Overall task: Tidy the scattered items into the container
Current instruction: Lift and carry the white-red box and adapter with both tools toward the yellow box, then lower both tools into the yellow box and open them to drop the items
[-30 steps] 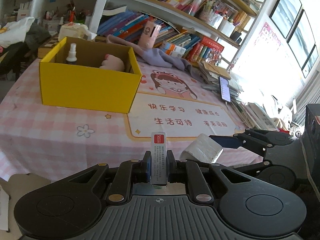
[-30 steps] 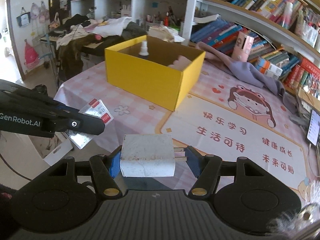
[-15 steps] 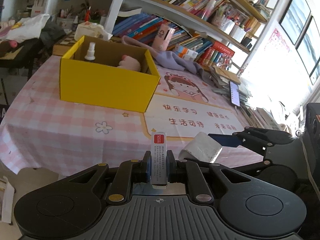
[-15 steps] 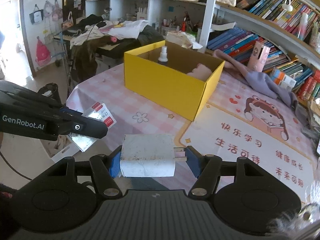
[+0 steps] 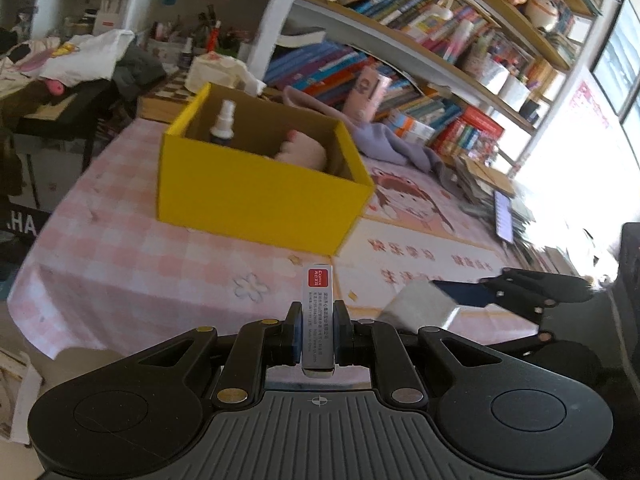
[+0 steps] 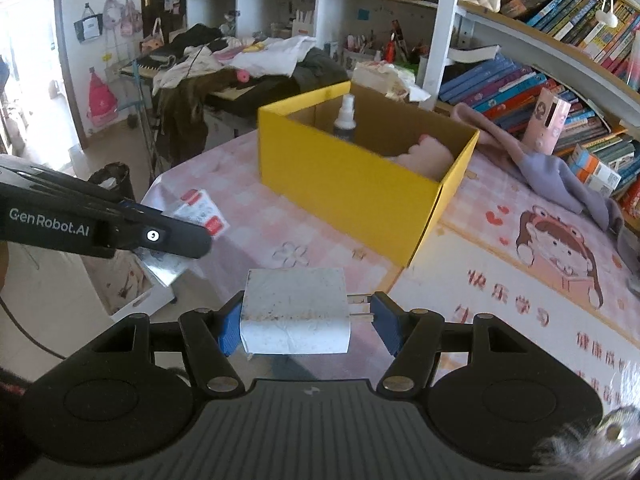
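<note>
A yellow open box (image 5: 260,204) stands on the pink checked tablecloth; it also shows in the right wrist view (image 6: 352,192). Inside it are a small spray bottle (image 5: 222,122) and a pink soft item (image 5: 302,154). My left gripper (image 5: 317,332) is shut on a small flat white box with a red label (image 5: 318,312), held above the table's near edge. My right gripper (image 6: 306,316) is shut on a white plug charger (image 6: 296,310) with its prongs to the right. The charger also shows in the left wrist view (image 5: 420,308), and the small box in the right wrist view (image 6: 196,216).
A purple cloth (image 6: 552,172) and a pink carton (image 6: 546,122) lie behind the box. A phone (image 5: 504,222) and papers sit at the table's right edge. Bookshelves (image 5: 440,60) run along the back. A cluttered desk with clothes (image 6: 240,64) stands to the left.
Both grippers have moved left and a little towards the yellow box, each keeping its item. The box now looks nearer and more central in both views.
</note>
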A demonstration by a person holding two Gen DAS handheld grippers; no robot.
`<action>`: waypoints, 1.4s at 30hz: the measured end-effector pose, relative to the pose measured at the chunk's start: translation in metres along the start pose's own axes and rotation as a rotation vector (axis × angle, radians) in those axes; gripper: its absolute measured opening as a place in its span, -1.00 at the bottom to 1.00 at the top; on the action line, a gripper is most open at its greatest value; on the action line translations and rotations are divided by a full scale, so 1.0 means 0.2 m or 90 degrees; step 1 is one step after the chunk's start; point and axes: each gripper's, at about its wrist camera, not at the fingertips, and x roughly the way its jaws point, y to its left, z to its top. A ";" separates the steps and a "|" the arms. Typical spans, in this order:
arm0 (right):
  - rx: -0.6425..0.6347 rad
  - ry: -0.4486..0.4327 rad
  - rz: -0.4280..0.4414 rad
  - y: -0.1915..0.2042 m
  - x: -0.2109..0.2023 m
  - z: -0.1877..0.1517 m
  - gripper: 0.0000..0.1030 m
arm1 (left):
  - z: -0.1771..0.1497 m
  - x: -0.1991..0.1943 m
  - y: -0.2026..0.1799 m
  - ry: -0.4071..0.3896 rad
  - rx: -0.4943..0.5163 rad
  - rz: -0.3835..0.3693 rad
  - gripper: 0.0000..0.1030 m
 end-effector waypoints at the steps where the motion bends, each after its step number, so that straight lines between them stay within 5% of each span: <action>1: 0.008 -0.006 -0.003 -0.02 0.02 0.02 0.21 | 0.03 0.01 0.01 -0.005 0.003 0.005 -0.75; 12: 0.036 -0.112 -0.021 -0.31 0.19 0.46 0.21 | 0.54 0.18 0.05 -0.099 0.049 0.007 -0.75; 17: 0.019 -0.143 -0.039 -0.46 0.32 0.64 0.22 | 0.72 0.36 0.05 -0.103 0.080 0.020 -0.75; 27: -0.075 -0.074 -0.047 -0.68 0.83 0.87 0.22 | 0.90 0.84 0.14 0.001 0.117 0.064 -0.75; 42: -0.156 0.121 0.103 -0.69 1.47 1.05 0.22 | 0.85 1.18 0.21 0.192 0.139 0.070 -0.74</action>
